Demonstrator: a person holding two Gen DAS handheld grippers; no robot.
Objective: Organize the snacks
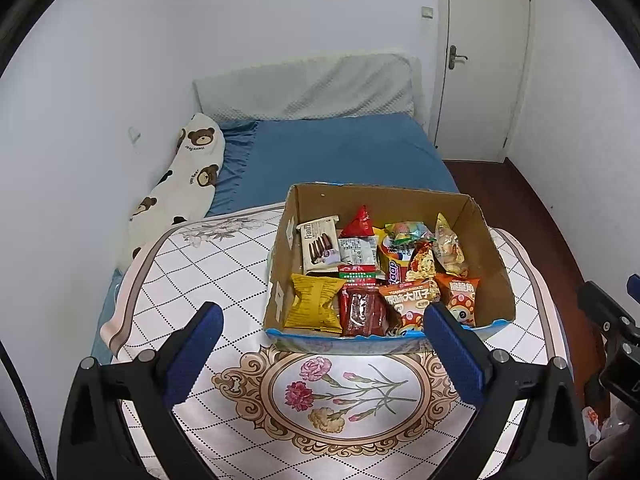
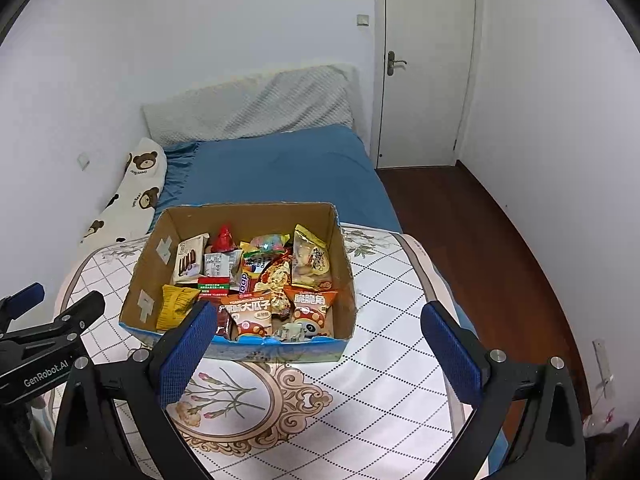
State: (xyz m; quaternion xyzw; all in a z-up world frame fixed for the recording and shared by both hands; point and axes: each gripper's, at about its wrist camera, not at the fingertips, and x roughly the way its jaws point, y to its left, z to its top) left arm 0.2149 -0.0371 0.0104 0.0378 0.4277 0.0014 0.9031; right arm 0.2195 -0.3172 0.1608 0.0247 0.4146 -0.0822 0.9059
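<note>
An open cardboard box [image 1: 496, 256] stands on a round table, full of several snack packets. Among them are a yellow packet [image 1: 312, 307], a dark red packet [image 1: 362, 312], an orange packet [image 1: 460, 296] and a white biscuit pack [image 1: 320, 246]. My left gripper [image 1: 322, 328] is open and empty, just short of the box's near edge. The box also shows in the right wrist view [image 2: 148, 280], with the yellow packet [image 2: 176, 304] and orange packet [image 2: 312, 308]. My right gripper [image 2: 318, 328] is open and empty, in front of the box's near right corner.
The table carries a white checked cloth with a flower medallion [image 1: 344, 396]. Behind it is a bed with a blue sheet [image 1: 340, 152] and a teddy-print pillow [image 1: 188, 176]. A white door [image 2: 424, 64] and wooden floor [image 2: 480, 248] lie to the right.
</note>
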